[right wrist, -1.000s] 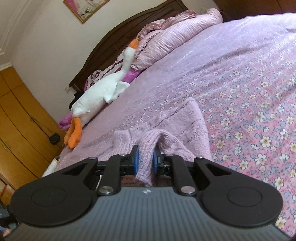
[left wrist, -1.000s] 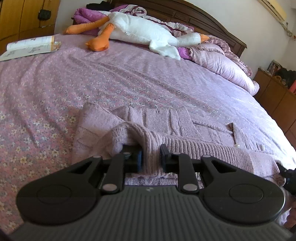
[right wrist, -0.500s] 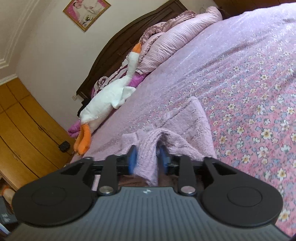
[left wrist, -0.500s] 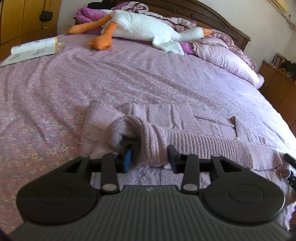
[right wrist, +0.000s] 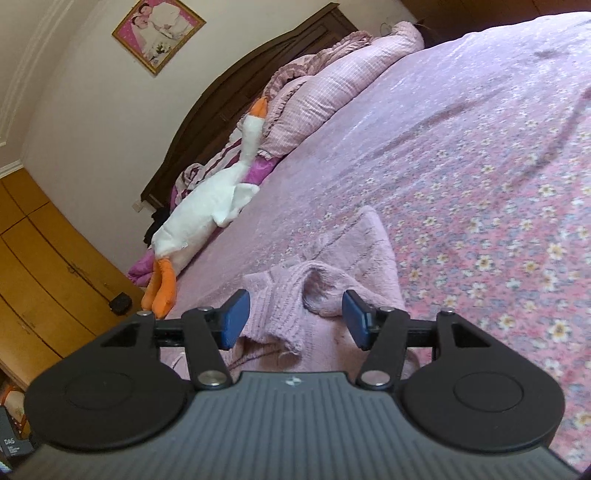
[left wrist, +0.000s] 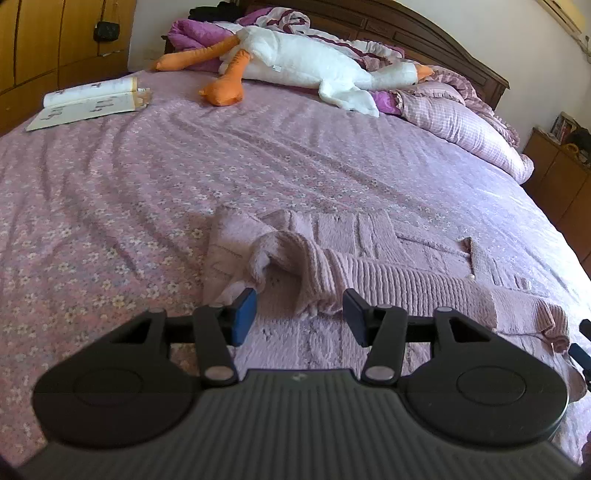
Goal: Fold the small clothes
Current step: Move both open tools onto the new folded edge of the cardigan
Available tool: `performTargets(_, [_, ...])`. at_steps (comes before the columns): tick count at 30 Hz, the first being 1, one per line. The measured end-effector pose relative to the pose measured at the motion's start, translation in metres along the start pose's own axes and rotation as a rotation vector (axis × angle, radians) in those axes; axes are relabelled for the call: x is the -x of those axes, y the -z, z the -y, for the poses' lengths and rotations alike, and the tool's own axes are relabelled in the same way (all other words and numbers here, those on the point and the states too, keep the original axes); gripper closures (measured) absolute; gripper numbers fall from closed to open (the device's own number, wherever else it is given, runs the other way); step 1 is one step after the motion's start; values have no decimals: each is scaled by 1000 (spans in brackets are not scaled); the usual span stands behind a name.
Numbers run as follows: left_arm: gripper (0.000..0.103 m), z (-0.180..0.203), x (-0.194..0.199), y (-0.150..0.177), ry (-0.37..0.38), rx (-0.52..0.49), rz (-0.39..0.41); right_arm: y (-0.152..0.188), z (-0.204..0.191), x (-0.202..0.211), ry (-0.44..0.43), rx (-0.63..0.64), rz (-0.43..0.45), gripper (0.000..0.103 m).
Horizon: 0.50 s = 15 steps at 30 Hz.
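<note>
one pale lilac knitted sweater lies on the flowered bedspread, its long axis running across my left view. its ribbed hem is folded up along the near side, and the near end is hidden under the rig. in the right view the same sweater is bunched into a ridge, and i can't make out where a sleeve ends.

left gripper: jaws opening, fabric between them, pads clear of it. right gripper: jaws opening too, the ridge of knit between them, neither pad pressing on it.

farther off there is one white plush goose by the headboard, one open book at the far left, and one framed picture on the wall.
</note>
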<state>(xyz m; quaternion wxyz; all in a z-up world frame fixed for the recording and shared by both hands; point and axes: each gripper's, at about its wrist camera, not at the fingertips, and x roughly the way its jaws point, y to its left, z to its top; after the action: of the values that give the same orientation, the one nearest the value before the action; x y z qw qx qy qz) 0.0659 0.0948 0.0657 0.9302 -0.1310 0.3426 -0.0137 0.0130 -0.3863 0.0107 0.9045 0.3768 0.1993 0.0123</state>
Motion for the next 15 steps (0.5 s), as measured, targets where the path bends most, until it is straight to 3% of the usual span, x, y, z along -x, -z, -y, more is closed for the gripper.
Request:
performTargets(10, [49,4,14,8,18,11,-11,-9,3,35,8,-18,12,40])
performTargets(15, [49,5,19,11,45,17,-7,-4,-1,37,-13,-36,-24,40])
